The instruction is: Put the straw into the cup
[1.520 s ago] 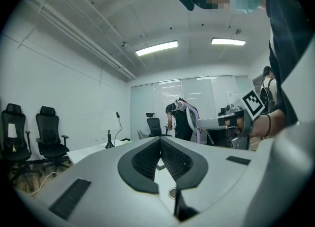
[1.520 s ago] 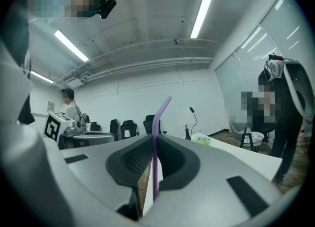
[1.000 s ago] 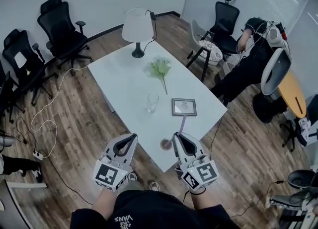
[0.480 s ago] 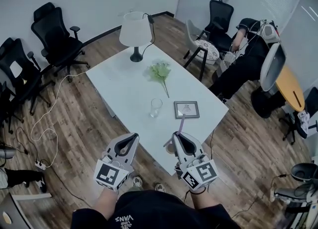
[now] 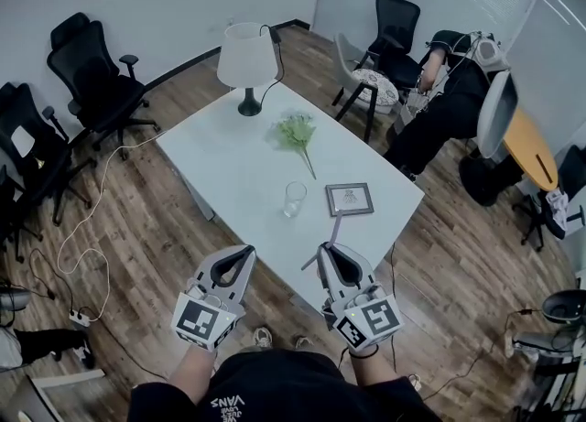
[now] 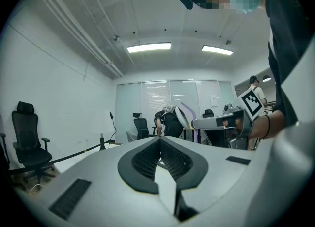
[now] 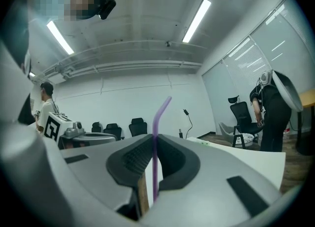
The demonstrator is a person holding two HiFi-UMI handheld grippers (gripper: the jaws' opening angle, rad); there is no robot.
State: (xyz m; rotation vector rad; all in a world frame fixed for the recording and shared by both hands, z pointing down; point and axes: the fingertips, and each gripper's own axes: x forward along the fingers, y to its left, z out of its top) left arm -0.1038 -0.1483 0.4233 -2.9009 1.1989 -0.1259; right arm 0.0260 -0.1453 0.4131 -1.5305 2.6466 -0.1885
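Observation:
A clear glass cup [image 5: 294, 199] stands upright on the white table [image 5: 238, 159], near its right side. My right gripper [image 5: 322, 248] hangs over the table's near corner, shut on a purple bendy straw [image 5: 335, 226]. The straw stands upright between the pads, and its bent top points toward the cup. In the right gripper view the straw [image 7: 156, 122] rises out of the closed right gripper [image 7: 153, 140]. My left gripper [image 5: 247, 249] is level beside it, off the table's near edge. It is shut with nothing in it, and its pads meet at the tip of the left gripper [image 6: 159, 140].
On the table are a white lamp [image 5: 247, 54] at the far end, a bunch of green flowers [image 5: 298, 132] and a picture frame [image 5: 350, 199] right of the cup. Black office chairs [image 5: 92, 72] stand at the left. A person [image 5: 449, 104] bends over at the back right.
Both grippers keep their place in the head view, still shut. The table has slid away beneath them, so they now hang at its near corner. The straw stays gripped.

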